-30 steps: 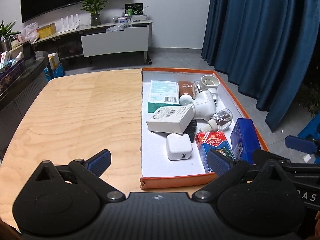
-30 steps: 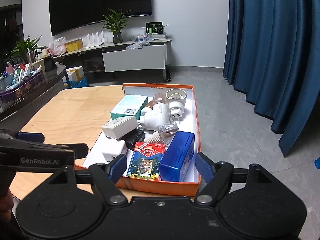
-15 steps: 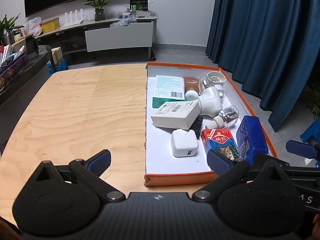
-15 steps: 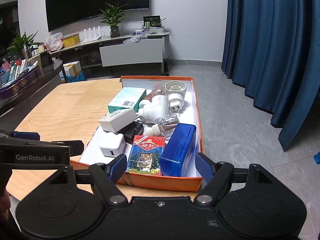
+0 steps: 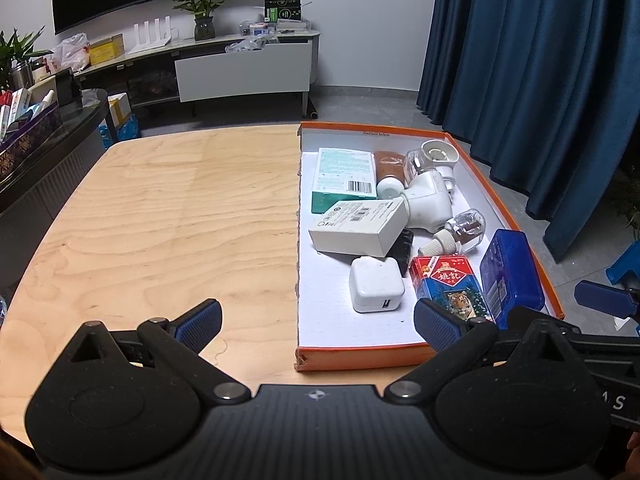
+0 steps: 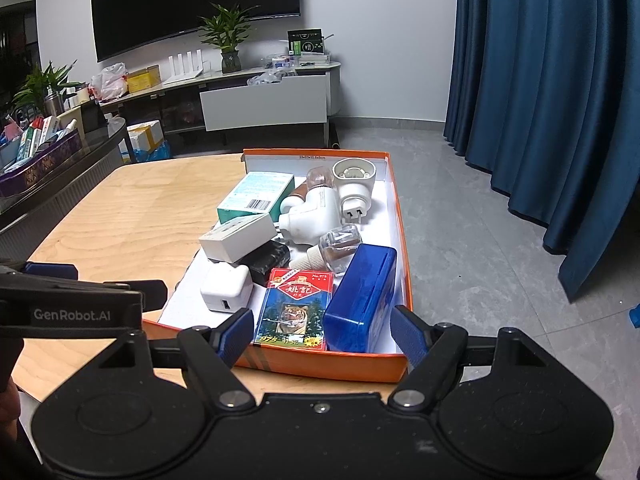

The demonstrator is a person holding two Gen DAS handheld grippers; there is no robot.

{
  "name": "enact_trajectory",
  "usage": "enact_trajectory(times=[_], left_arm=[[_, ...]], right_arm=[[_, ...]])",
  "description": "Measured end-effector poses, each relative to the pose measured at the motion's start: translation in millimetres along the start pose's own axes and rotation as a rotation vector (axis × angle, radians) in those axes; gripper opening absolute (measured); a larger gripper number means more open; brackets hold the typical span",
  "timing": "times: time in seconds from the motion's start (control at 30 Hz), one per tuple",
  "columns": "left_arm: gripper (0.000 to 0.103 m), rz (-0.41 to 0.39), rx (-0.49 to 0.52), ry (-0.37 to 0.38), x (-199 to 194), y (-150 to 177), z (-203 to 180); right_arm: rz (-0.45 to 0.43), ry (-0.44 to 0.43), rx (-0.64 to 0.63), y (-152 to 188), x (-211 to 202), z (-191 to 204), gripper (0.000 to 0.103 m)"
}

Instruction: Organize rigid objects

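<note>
Hovering both grippers, left gripper [image 5: 316,316] and right gripper [image 6: 322,330], jaws spread and empty, I'd judge the white charger cube [image 6: 226,293] in the orange box [image 6: 320,367] light, stiff, slick; I'd pinch its flat sides.

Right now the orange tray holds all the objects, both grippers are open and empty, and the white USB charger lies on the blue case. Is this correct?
Not quite. The white USB charger lies on the orange tray floor, apart from the blue case; the playing card box sits between them, as the left wrist view shows. The rest holds: left gripper and right gripper are open and empty.
</note>
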State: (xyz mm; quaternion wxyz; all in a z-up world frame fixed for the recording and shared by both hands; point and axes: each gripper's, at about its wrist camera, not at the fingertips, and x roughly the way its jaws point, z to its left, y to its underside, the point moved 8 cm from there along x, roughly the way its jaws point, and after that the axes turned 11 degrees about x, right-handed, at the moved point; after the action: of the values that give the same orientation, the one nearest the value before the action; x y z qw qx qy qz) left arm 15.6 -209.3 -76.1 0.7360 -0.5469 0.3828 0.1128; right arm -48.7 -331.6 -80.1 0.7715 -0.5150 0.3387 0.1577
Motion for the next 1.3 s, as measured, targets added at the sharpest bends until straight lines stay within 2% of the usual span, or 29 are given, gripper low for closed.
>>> enact_trajectory(times=[0.7,1.3], left_arm=[[0.103,-0.029,0.027,0.006,-0.9,-4.7,-1.2],[0.103,-0.017,0.022,0.016,1.6,-4.1,-2.5]], right_arm=[[-0.007,0.001,0.013,1.4,0.4,-0.1,0.089],[0.001,0.017,0.016,2.2,1.1,-0.5,0.089]])
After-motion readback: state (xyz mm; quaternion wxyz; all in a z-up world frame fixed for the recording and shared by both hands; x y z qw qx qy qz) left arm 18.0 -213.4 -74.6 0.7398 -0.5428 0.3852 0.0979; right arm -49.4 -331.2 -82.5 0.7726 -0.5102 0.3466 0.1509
